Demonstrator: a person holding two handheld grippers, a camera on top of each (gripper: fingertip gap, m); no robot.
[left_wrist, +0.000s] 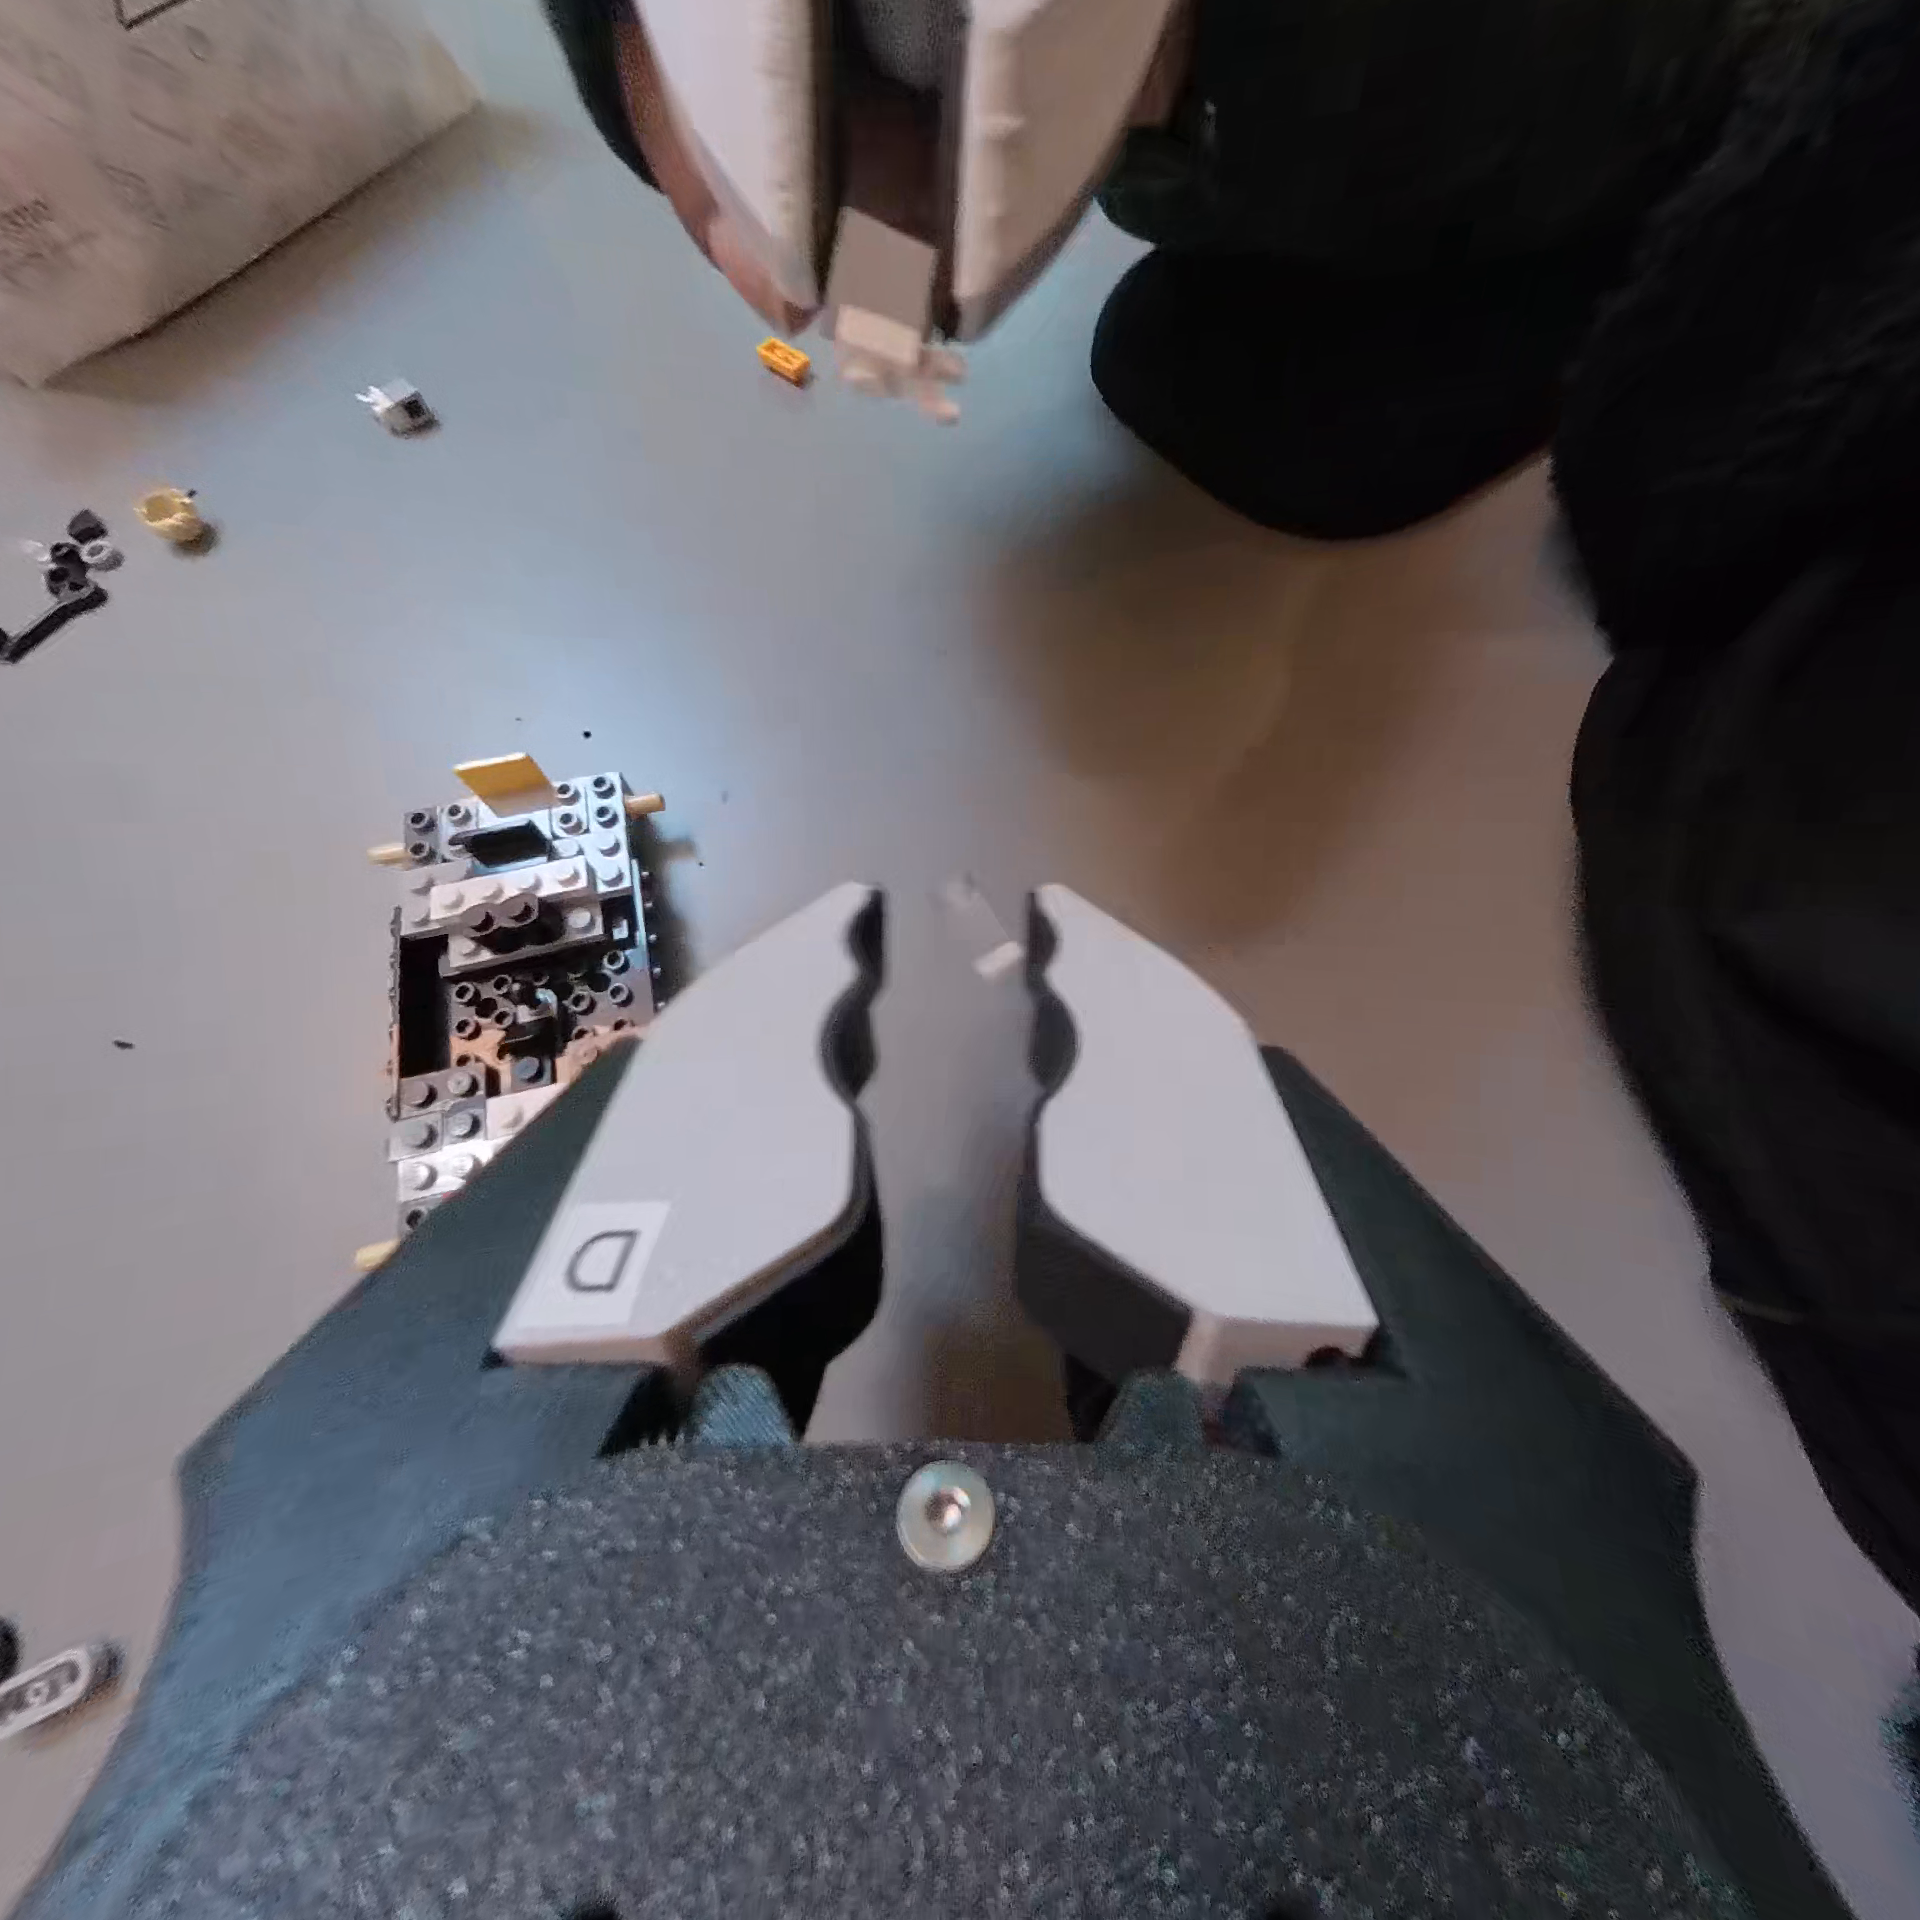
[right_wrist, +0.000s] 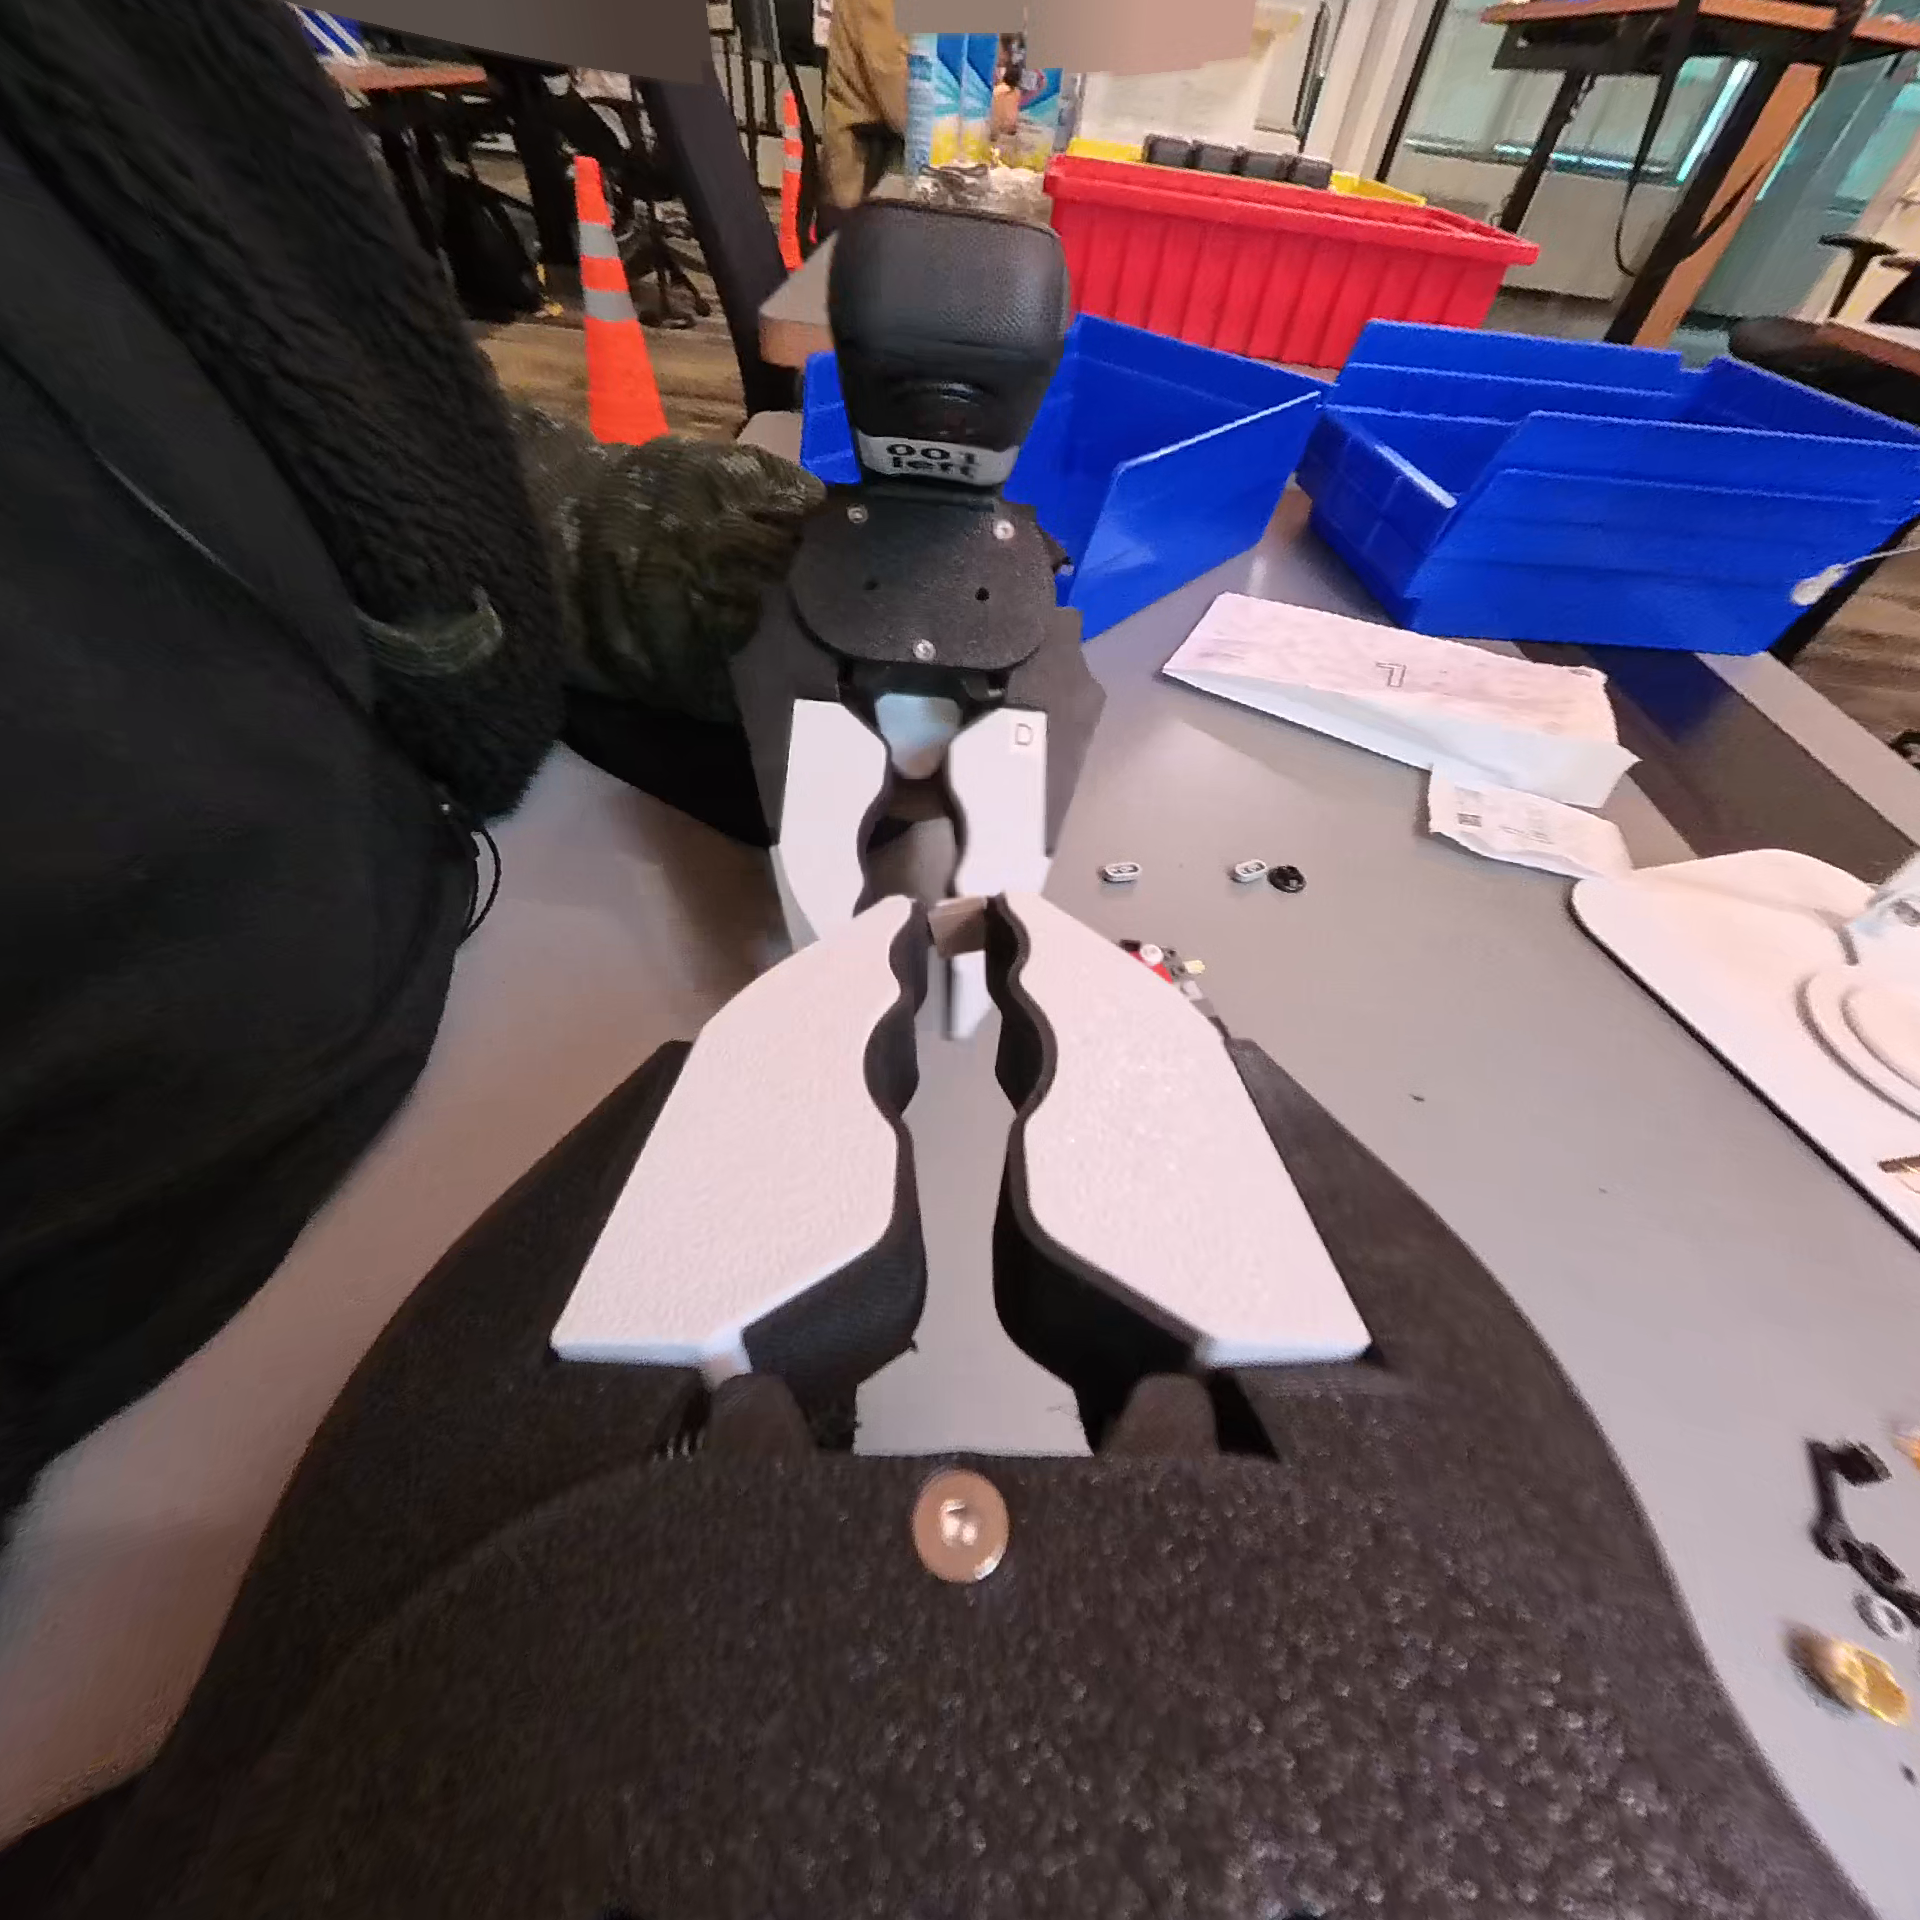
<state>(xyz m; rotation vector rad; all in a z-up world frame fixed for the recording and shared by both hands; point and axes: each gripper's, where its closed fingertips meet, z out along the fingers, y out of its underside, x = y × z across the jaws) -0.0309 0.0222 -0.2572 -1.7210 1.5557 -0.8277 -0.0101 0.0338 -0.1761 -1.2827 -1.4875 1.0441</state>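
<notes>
My right claw (right_wrist: 954, 914) pinches a small grey brick piece (right_wrist: 958, 928) at its tips, above mid-desk (right_wrist: 1455, 1091). Left claw (left_wrist: 954, 904) narrowly parted, empty. Piece looks light, stiff, slick; grip flat sides.

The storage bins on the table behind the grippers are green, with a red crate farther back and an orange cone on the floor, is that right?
Not quite: the storage bins are blue, not green. The right wrist view shows them on the grey table behind the grippers. The rest holds: a red crate stands farther back and an orange cone is on the floor.
</notes>
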